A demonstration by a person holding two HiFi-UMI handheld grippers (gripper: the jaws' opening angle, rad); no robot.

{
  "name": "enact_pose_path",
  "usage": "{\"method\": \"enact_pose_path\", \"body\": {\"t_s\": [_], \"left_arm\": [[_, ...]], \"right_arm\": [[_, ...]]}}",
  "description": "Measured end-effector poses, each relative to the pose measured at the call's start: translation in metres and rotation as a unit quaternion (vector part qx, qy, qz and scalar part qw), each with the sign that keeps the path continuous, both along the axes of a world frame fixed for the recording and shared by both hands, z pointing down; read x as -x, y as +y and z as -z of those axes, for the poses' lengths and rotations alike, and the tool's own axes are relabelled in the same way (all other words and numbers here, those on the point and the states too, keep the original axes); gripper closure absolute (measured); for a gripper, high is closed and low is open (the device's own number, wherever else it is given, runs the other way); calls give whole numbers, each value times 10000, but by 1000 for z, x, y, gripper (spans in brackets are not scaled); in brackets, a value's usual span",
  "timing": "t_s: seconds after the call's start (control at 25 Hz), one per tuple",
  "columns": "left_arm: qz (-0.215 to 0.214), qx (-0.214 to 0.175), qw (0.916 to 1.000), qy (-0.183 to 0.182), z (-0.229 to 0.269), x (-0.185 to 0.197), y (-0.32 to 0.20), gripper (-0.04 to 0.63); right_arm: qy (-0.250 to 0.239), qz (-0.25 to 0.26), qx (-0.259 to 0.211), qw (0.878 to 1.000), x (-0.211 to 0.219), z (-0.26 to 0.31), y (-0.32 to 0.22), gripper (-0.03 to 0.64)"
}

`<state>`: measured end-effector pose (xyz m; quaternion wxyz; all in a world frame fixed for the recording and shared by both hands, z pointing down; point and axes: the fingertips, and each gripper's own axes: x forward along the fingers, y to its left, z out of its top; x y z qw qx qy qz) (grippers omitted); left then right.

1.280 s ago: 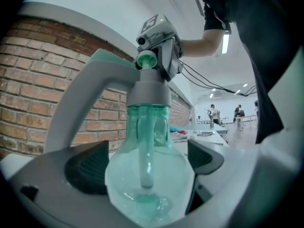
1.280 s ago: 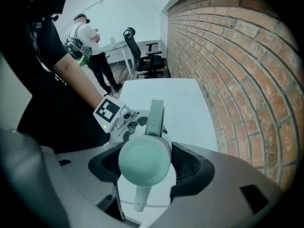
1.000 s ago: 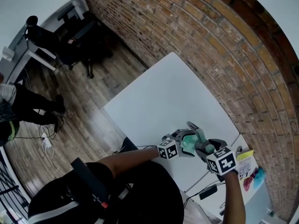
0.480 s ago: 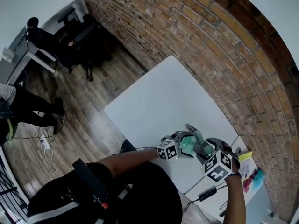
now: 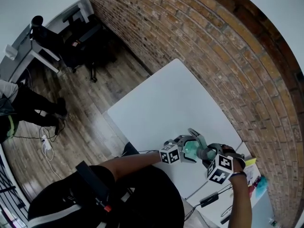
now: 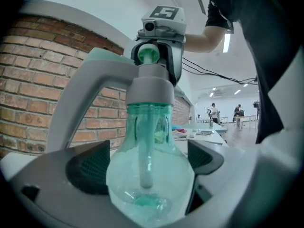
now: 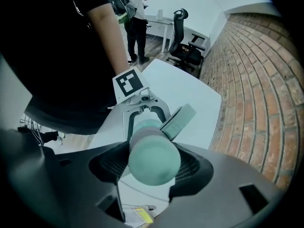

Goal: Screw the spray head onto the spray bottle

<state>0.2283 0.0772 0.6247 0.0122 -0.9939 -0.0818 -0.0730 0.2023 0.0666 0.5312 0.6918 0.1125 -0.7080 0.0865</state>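
A translucent teal spray bottle (image 6: pixel 149 175) stands between the left gripper's (image 6: pixel 145 167) jaws, which are shut on its round body. Its grey spray head (image 6: pixel 148 90) sits on the neck, the long trigger arching down to the left. The right gripper (image 7: pixel 152 163) comes from above and is shut on the spray head's rounded top (image 7: pixel 154 158); the trigger (image 7: pixel 176 121) juts out beyond it. In the head view the bottle (image 5: pixel 191 149) hangs over the white table's near corner, between the left gripper (image 5: pixel 183 148) and the right gripper (image 5: pixel 209 153).
The white table (image 5: pixel 161 103) runs along a brick wall (image 5: pixel 213 46). A neighbouring desk at the lower right holds papers and small coloured items (image 5: pixel 256 177), with cables beneath. Office chairs (image 5: pixel 76 37) and a standing person (image 5: pixel 19 103) are on the wooden floor to the left.
The right gripper has rolled on the spray head, and its marker cube has swung down and to the left. The left gripper and the bottle have stayed almost still.
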Motion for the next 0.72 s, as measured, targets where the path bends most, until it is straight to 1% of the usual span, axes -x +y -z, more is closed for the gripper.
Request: {"method": "enact_pose_path", "body": {"t_s": [0.2, 0.32, 0.4, 0.52, 0.64, 0.72], "left_arm": [[15, -3, 10000, 18, 2, 0, 0, 96], [47, 10, 10000, 6, 1, 2, 2, 95], [90, -2, 10000, 8, 2, 2, 2, 95], [140, -37, 9999, -11, 1, 2, 0, 95], [114, -33, 9999, -21, 1, 2, 0, 95], [124, -37, 9999, -30, 1, 2, 1, 95]], "right_arm": [[-19, -233, 29, 9997, 0, 1, 0, 342], [-191, -727, 56, 9972, 3, 0, -1, 342], [-299, -1193, -15, 9924, 2, 2, -3, 342], [-442, -1786, -261, 9826, 2, 1, -8, 342], [-572, -2252, -409, 9718, 1, 1, -9, 341], [-647, -2471, -445, 9658, 0, 1, -9, 341]]}}
